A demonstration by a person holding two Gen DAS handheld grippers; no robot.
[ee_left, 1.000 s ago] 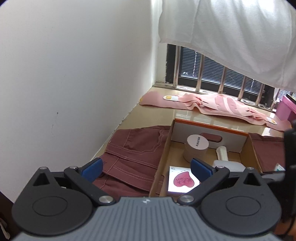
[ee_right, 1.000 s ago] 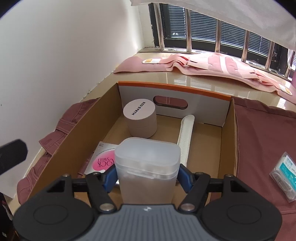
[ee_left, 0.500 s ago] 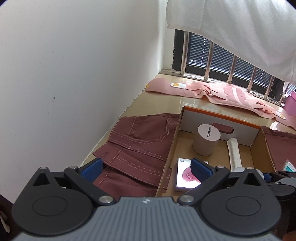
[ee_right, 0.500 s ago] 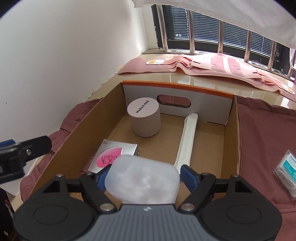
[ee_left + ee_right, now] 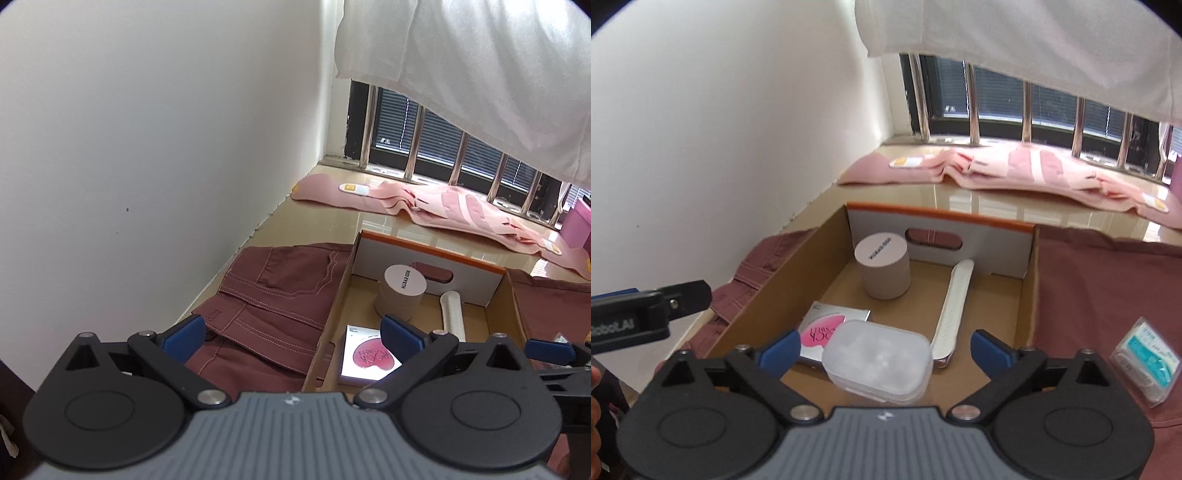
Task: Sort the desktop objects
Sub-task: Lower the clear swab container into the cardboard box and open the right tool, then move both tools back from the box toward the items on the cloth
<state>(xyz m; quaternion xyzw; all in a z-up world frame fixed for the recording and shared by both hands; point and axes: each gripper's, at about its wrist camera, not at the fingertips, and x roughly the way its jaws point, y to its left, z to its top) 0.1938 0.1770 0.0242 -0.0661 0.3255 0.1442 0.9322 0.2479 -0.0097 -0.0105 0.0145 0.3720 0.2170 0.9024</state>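
Observation:
A cardboard box (image 5: pixel 1028 266) with an orange-edged back wall holds a beige cylinder tub (image 5: pixel 882 266), a flat pack with a pink heart (image 5: pixel 827 328), a long white strip (image 5: pixel 955 295) and a frosted plastic container (image 5: pixel 877 360). My right gripper (image 5: pixel 884 347) is open above the box's near end, with the frosted container lying loose between the fingers. My left gripper (image 5: pixel 291 332) is open and empty, over the box's left wall (image 5: pixel 328 328) and the maroon garment (image 5: pixel 273 295). A small clear packet with teal print (image 5: pixel 1145 363) lies on the maroon cloth to the right of the box.
A white wall (image 5: pixel 147 147) runs close along the left. A pink cloth band (image 5: pixel 997 171) lies under the barred window (image 5: pixel 1015 107) at the back. A white fabric (image 5: pixel 1034 44) hangs overhead. A pink box (image 5: pixel 578 229) stands at far right.
My right gripper opened and let go of the frosted container, which now lies in the box. Both grippers pulled back and up.

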